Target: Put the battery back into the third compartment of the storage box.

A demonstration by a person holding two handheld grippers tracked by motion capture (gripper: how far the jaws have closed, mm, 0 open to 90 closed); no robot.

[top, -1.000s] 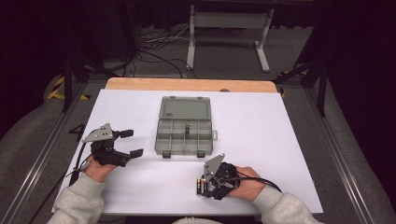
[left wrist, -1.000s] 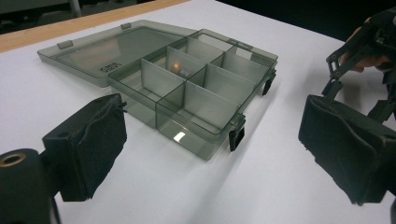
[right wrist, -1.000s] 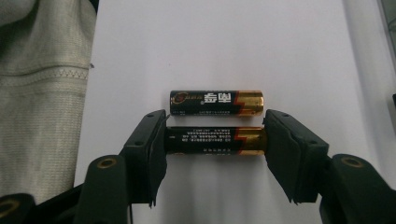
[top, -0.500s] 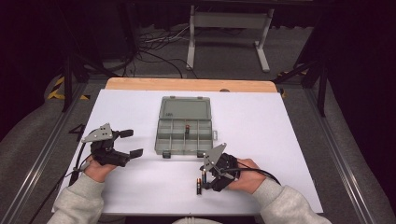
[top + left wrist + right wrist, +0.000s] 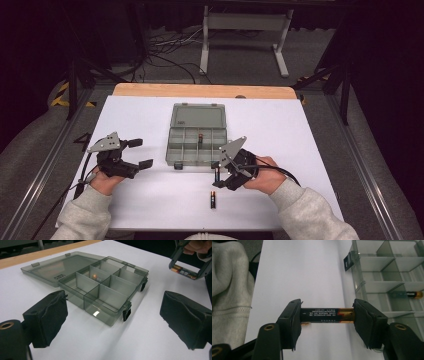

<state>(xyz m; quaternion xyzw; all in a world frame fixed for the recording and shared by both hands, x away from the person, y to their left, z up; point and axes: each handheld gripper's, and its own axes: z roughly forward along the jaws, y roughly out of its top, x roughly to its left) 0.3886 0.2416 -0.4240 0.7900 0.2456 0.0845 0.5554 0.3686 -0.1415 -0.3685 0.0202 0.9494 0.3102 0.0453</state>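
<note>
- Right gripper (image 5: 327,315) clamps a battery (image 5: 325,315) end to end between its pads, lifted off the table (image 5: 320,130) just near the box's (image 5: 196,135) front right corner.
- Left gripper (image 5: 131,152), jaws apart and empty, sits near the table's left edge.
- Second battery (image 5: 212,199) lies near the front edge.

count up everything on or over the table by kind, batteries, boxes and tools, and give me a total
Batteries: 3 – held in right tool, on table, in box
Boxes: 1
Tools: 2 – left tool, right tool
Total: 6
</note>
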